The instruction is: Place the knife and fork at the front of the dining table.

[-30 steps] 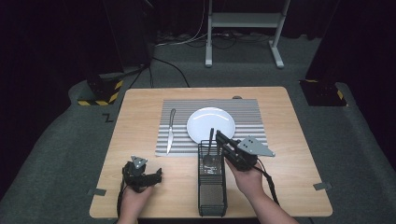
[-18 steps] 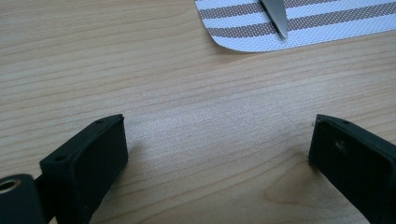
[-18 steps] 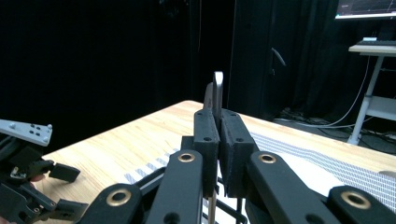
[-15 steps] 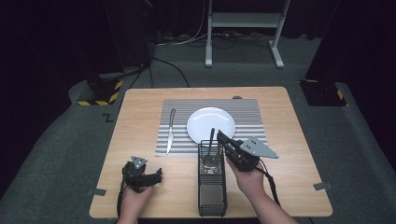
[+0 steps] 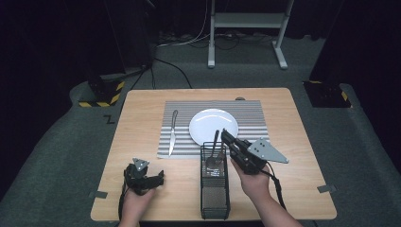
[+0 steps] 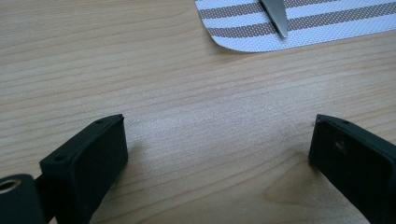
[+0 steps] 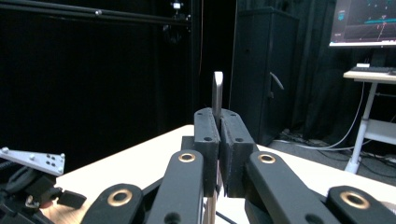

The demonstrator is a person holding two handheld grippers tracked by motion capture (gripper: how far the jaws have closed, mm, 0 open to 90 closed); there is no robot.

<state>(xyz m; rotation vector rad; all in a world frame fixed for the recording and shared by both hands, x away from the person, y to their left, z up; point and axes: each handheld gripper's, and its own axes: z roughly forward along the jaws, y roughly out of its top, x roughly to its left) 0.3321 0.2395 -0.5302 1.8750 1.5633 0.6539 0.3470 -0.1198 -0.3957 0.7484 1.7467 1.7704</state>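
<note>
Lifting silver metal fork (image 5: 215,150) out of black wire-mesh caddy (image 5: 215,189) at near centre of surface; right tongs (image 5: 226,135) clamped on handle. Left tongs (image 5: 160,178) open, resting near left. Next, likely: clear rim, place beside white round plate (image 5: 213,125).

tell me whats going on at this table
A person is working with a pair of tongs in each hand. The right tongs are shut on the handle of a silver metal fork, whose tines sit in the black wire-mesh cutlery basket. The left tongs rest open on the light wooden table. A silver knife and round white plate lie on the striped placemat.
</note>
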